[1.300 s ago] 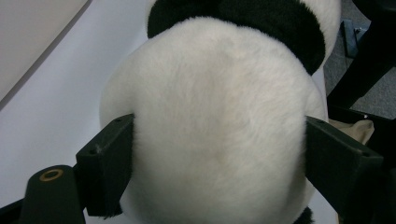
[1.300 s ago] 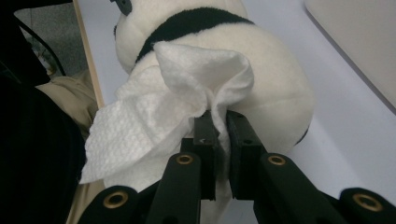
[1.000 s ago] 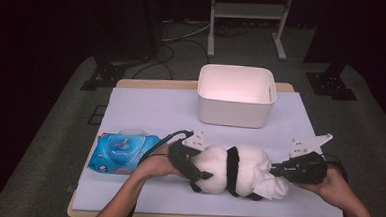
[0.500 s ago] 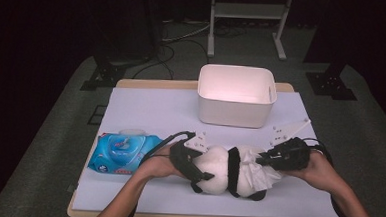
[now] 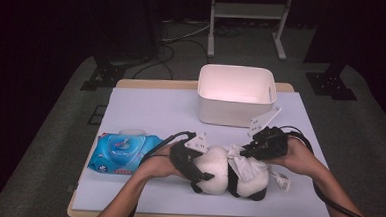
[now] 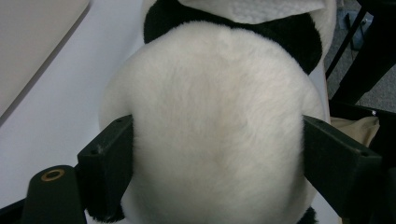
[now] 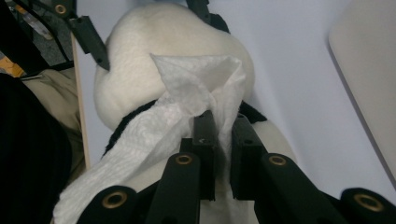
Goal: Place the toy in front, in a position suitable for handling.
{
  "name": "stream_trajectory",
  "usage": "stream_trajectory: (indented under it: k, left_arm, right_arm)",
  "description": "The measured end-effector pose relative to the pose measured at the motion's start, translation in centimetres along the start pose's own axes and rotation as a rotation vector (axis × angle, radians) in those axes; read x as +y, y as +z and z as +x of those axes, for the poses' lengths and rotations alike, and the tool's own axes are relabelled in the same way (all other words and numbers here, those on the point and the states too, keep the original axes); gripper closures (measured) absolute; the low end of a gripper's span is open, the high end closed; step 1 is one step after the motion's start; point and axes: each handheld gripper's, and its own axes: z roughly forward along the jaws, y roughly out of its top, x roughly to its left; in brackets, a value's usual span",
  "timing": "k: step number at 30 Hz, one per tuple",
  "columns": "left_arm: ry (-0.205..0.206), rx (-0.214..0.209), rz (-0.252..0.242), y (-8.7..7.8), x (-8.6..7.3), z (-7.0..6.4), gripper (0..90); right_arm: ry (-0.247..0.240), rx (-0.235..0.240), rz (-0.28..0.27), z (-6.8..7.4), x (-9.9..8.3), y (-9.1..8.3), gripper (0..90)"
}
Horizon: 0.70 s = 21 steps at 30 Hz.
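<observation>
A black-and-white panda plush (image 5: 222, 176) lies on its side near the table's front edge. My left gripper (image 5: 197, 171) clamps its white head, one jaw pressed into each side (image 6: 219, 154). A crumpled white wipe (image 5: 241, 164) lies draped over the panda's middle. My right gripper (image 5: 247, 152) comes in from the right and is shut on that wipe. In the right gripper view the jaws (image 7: 222, 126) pinch a fold of the wipe (image 7: 187, 98) against the panda (image 7: 154, 56). An edge of the wipe (image 6: 252, 9) shows past the head.
A blue pack of wet wipes (image 5: 121, 152) lies left of my left hand. An open white bin (image 5: 236, 93) stands behind the panda at the table's middle back. The table (image 5: 146, 111) has a pale lilac cover, with dark floor and stands beyond.
My right gripper has moved left, from the panda's right end onto its body, dragging the wipe with it. The left gripper has kept its hold on the head.
</observation>
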Motion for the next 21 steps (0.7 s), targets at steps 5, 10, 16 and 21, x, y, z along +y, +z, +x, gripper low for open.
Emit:
stream_trajectory:
  k: [5,10,16,21]
  left_arm:
    - [-0.001,-0.003,-0.006,-0.1,-0.3,0.0,16.8]
    - [-0.013,-0.013,-0.017,-0.2,-0.4,0.0,16.6]
    - [-0.060,-0.043,-0.021,-0.3,0.0,0.3,9.3]
    - [-0.078,-0.062,-0.012,-0.3,0.4,0.7,5.6]
  right_arm:
    - [0.022,-0.019,0.007,-0.7,-0.3,-0.3,82.1]
    - [0.040,-0.023,-0.013,-0.9,-1.4,-0.8,82.1]
    - [0.039,-0.022,-0.036,0.1,-2.5,-0.9,82.4]
    - [0.027,-0.031,-0.042,0.8,-2.8,-0.8,82.8]
